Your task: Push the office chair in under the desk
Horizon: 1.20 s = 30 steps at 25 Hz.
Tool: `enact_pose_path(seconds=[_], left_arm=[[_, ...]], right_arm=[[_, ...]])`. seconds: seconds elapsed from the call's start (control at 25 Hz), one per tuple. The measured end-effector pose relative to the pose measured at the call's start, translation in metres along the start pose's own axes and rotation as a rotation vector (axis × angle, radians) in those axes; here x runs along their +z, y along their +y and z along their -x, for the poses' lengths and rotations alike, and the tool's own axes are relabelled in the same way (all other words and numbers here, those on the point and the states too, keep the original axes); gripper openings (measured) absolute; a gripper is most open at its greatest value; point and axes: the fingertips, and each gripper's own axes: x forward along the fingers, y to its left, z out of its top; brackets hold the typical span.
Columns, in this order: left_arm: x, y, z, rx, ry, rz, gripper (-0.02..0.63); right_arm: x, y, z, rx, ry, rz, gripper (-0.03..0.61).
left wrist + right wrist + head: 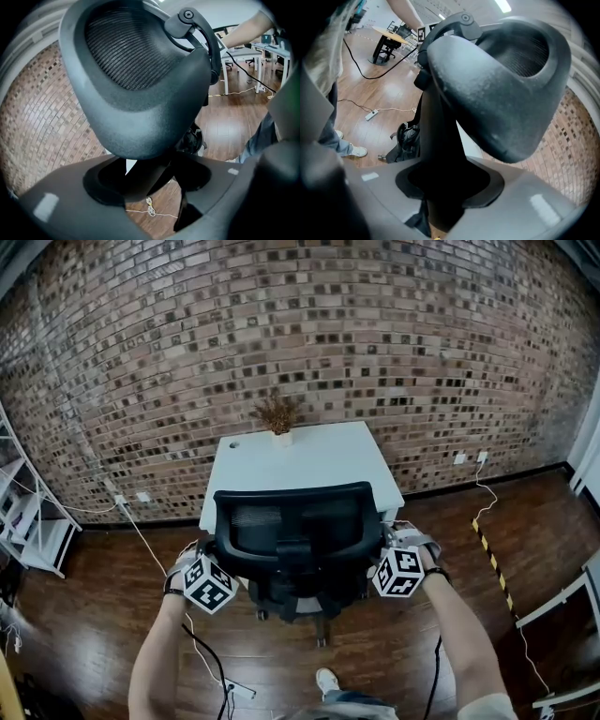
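Clamping left gripper (206, 562) onto office chair (295, 531) backrest's left rim, clenching right gripper (388, 555) on backrest's right edge, standing just behind chair, facing white desk (309, 463) directly beyond chair

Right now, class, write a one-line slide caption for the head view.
Left gripper and right gripper flank the office chair before a white desk, brick wall behind.

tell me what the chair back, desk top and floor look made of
Chair back: black mesh with a ribbed weave, in a matte, grainy frame that looks like plastic.
Desk top: smooth white, probably laminate or painted board.
Floor: dark glossy planks with seams, wood or wood-look.
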Motion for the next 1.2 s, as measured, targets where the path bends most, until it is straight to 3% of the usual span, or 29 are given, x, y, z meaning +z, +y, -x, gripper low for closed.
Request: enact_pose_path(seconds=[0.72,1.2], left_arm=[[0.029,0.053,-0.065,0.017,0.009,0.017,0.321],[0.03,0.056,-0.072,0.033,-0.022,0.011,0.325]], right_arm=[[-0.026,-0.063,-0.066,0.006,-0.014,0.014,0.167],[-0.028,-0.067,-0.074,0.013,-0.029,0.013,0.17]])
